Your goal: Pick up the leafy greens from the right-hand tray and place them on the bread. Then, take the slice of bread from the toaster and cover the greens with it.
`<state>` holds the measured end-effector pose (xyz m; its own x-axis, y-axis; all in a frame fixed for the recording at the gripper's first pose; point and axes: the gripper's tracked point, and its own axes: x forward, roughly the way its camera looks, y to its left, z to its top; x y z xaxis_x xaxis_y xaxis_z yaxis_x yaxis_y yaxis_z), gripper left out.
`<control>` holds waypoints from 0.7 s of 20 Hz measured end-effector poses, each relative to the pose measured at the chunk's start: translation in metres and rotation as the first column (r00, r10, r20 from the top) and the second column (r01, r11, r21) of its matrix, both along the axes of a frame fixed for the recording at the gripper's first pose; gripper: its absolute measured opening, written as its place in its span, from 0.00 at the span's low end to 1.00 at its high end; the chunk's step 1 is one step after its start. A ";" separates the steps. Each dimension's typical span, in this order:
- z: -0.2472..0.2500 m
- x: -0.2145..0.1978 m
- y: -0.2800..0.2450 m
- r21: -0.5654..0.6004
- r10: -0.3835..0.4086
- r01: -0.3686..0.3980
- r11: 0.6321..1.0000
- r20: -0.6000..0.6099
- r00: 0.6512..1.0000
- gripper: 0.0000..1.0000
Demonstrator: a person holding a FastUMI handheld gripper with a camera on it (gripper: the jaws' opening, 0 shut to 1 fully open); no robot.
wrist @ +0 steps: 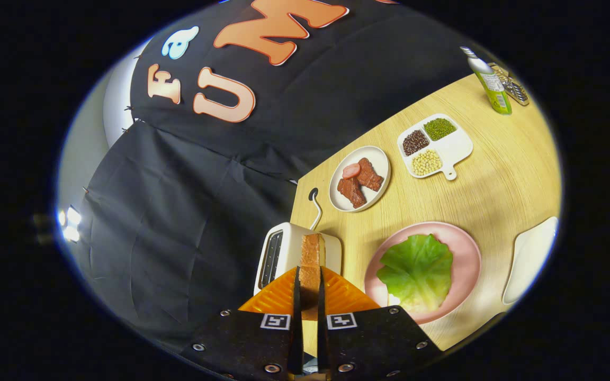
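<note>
Gripper view, as I see it from my station. Item one: the gripper (309,283), fingers pinched on a slice of bread (313,259), which stands on edge between them, lifted in front of the white toaster (278,254); the toaster's cord (316,209) runs away across the wooden worktop (501,185). Item two: a pink plate (466,254) just right of the fingers, carrying a lettuce leaf (416,270) with a pale edge of bread under its near side. Item three: farther off, a white oval plate (384,159) with brown meat pieces (360,182) and a sausage slice (351,170). Item four: a divided white tray of beans (434,145). Item five: a green bottle (490,82) at the far right. Item six: a white dish (530,259) right of the pink plate.
</note>
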<state>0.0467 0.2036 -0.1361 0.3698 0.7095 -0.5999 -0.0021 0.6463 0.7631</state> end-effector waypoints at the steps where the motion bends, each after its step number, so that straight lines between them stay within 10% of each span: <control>1: -0.007 -0.002 -0.004 -0.006 0.003 -0.003 1.000 0.000 1.000 0.11; 14: -0.091 -0.030 -0.041 -0.022 -0.002 0.000 1.000 -0.085 0.996 0.11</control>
